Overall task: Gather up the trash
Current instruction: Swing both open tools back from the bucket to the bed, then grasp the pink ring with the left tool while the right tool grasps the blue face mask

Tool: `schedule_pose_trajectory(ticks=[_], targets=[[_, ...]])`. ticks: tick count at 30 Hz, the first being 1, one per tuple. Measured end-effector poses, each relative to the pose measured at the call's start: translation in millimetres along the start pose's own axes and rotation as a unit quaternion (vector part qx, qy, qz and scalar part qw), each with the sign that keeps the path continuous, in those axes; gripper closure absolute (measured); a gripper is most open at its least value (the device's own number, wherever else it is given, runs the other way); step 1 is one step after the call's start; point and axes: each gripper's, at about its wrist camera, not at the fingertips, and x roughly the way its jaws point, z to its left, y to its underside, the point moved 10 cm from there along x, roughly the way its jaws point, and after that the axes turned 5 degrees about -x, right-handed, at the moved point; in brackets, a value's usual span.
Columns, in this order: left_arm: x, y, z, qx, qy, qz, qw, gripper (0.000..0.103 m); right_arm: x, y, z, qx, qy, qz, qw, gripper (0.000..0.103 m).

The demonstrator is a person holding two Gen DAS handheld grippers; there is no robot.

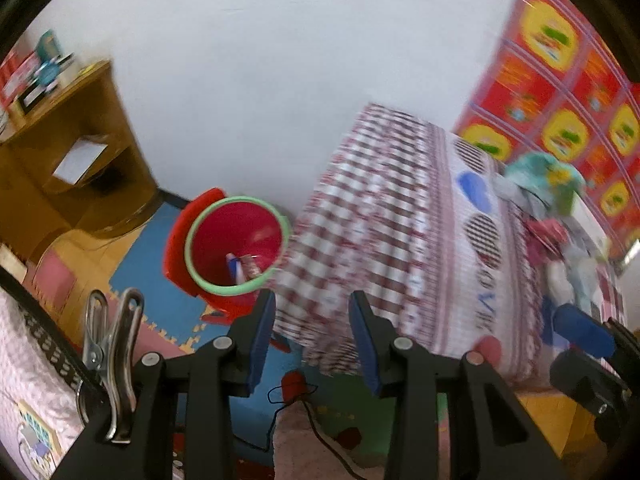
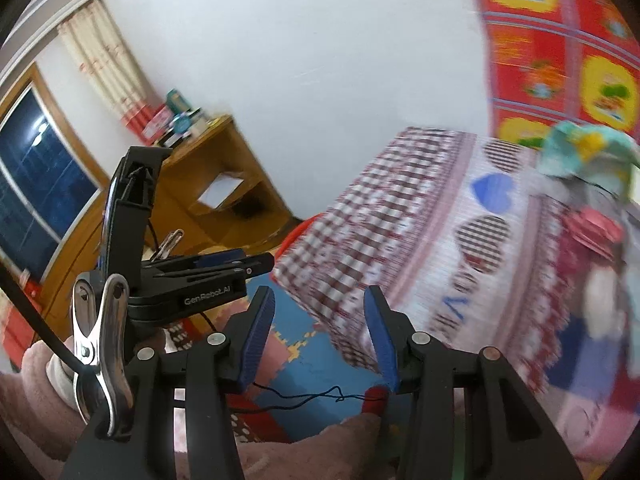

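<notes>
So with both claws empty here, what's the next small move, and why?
Probably carry the right claw on toward the clutter piled on the checked table cloth and pick one piece. Both claws are open and hold nothing, and the red bin beside the table already has some items in it.

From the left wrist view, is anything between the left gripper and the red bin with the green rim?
Nothing visible blocks it. The left gripper is open and empty, and only bare foam floor mat lies between it and the red bin with the green rim. The checked cloth-covered table stands right of the bin.
</notes>
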Motion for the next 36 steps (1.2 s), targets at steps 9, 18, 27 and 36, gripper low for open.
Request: schedule_pose_trajectory(ticks=[9, 18, 27, 36], targets=[[-1.9, 19.3, -98.4, 0.076, 0.049, 0.007, 0.9959, 0.063, -59.8, 29.2, -64.7, 0.064, 0.064, -0.028, 0.995, 0.055], [3.8, 20.9, -181.8, 0.147, 0.097, 0.018, 0.9842, 0.063, -98.5, 46.2, -127.1, 0.131, 0.127, -0.045, 0.982, 0.055], [32.4, 13.9, -255.6, 0.202, 0.147, 0.034, 0.9677, 0.063, -117.5, 66.6, -191.8, 0.185, 0.190, -0.043, 0.963, 0.055], [80.7, 5.7, -308.2, 0.248, 0.187, 0.063, 0.9485, 0.063, -117.2, 89.3, -237.4, 0.233, 0.249, -0.008, 0.940, 0.055]])
